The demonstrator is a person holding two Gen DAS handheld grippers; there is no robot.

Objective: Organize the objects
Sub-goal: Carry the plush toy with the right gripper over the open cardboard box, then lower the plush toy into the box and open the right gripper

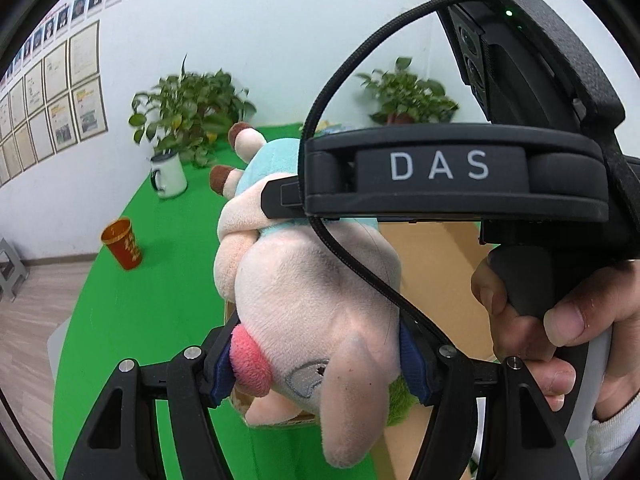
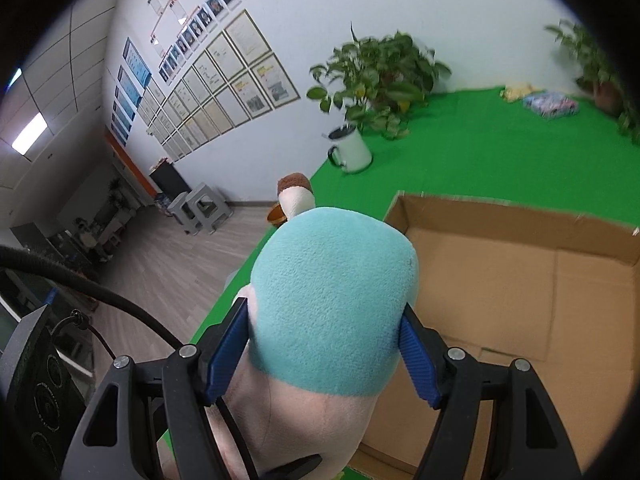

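Both grippers were clamped on one plush pig (image 1: 304,304), carried in the air between them. The left gripper (image 1: 320,364) had its blue pads (image 1: 414,364) pressed against the head, just behind the pink snout; the right gripper (image 2: 324,354) squeezed the turquoise body (image 2: 332,300) from either side. The toy's long axis ran from the left gripper's pads away toward its brown-tipped feet (image 1: 240,134) — so the two grips shared its length, neither hand plainly the nearer.

The open cardboard box (image 2: 520,300) lay below and just to the right of the pig in the right wrist view, its near corner beside the turquoise belly. That offset probably decided the coming move: across to the right, then down.

Much stayed hidden. The right gripper's housing (held by a hand (image 1: 560,320)) blocked most of the box from the left camera. A white mug (image 2: 352,152) and a red cup (image 1: 122,244) stood well apart on the green cloth (image 2: 480,152); whether the pig's underside touched the box rim I could not tell.
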